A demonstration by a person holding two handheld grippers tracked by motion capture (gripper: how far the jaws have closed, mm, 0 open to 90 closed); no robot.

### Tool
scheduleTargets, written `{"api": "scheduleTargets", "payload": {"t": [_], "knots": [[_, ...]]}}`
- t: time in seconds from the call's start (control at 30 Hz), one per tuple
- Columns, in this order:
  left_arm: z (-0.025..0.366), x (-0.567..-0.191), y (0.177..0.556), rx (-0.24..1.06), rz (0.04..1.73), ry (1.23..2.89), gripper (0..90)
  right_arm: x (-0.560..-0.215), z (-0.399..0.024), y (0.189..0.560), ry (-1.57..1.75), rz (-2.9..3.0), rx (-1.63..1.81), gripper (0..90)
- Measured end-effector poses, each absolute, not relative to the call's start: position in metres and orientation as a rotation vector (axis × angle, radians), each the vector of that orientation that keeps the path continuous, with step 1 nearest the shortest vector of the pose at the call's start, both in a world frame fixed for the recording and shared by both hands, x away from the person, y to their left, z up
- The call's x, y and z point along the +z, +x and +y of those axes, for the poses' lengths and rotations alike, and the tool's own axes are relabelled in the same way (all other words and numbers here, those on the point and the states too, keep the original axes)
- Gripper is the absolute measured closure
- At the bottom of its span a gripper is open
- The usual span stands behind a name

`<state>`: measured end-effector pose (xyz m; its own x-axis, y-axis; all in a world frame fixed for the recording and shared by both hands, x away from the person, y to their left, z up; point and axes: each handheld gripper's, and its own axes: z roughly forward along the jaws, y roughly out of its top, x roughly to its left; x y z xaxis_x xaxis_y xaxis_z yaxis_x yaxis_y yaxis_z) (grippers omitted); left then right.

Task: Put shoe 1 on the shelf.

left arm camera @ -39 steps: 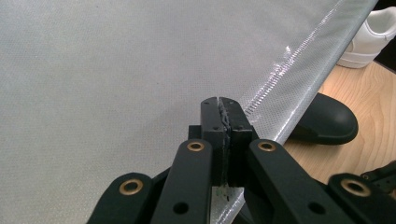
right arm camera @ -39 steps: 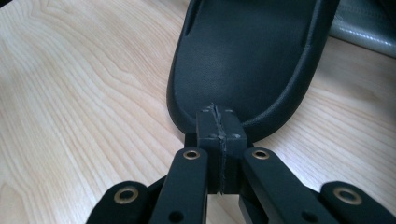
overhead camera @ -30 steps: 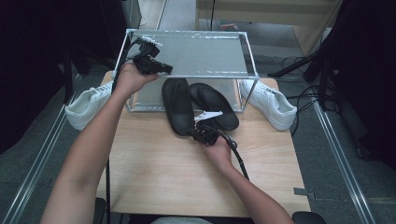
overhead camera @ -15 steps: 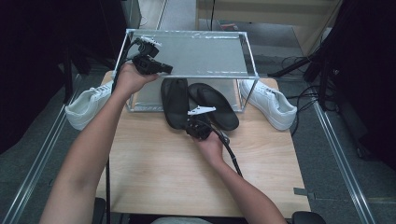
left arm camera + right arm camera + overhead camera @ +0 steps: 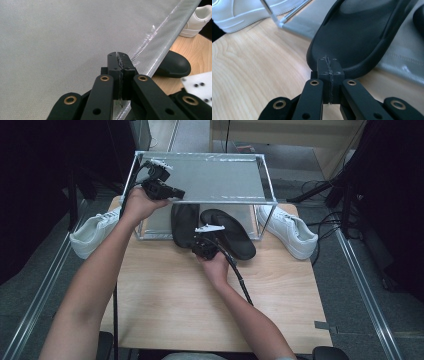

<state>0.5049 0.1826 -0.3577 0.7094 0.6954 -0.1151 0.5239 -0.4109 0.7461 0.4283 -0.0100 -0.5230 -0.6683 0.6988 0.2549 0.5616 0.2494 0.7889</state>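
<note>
A metal-framed rack has a grey mesh top (image 5: 210,172) (image 5: 62,37). Two black slippers lie under its front edge. My left gripper (image 5: 179,195) (image 5: 117,56) is shut over the front left edge of the mesh. Whether it pinches that edge I cannot tell. My right gripper (image 5: 197,240) (image 5: 328,60) is shut, its tips against the heel of the left slipper (image 5: 184,220) (image 5: 362,32). That slipper lies partly on the rack's grey lower mat (image 5: 402,62). The right slipper (image 5: 235,232) (image 5: 175,66) lies beside it, angled outward.
A white sneaker (image 5: 95,232) (image 5: 242,12) stands left of the rack, another (image 5: 290,230) (image 5: 197,20) to its right. The wooden table (image 5: 190,305) stretches toward the person. A rack leg (image 5: 272,12) stands left of the slipper. A cable trails from my right gripper.
My right gripper has moved forward and a little left, and the left slipper has slid farther under the rack. The left hand has stayed put.
</note>
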Motion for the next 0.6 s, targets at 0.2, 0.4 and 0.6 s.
{"api": "scheduleTargets", "payload": {"t": [0.2, 0.4, 0.6], "knots": [[0.182, -0.358, 0.505, 0.275, 0.919, 2.113, 89.9, -0.525, -0.001, 0.444, 1.219, 2.338, 1.386, 90.0], [0.182, -0.358, 0.505, 0.276, 0.921, 2.109, 89.9, -0.525, 0.002, 0.457, 1.236, 2.342, 1.374, 90.0], [0.182, -0.358, 0.505, 0.275, 0.92, 2.109, 89.9, -0.524, -0.003, 0.453, 1.219, 2.358, 1.376, 90.0]]}}
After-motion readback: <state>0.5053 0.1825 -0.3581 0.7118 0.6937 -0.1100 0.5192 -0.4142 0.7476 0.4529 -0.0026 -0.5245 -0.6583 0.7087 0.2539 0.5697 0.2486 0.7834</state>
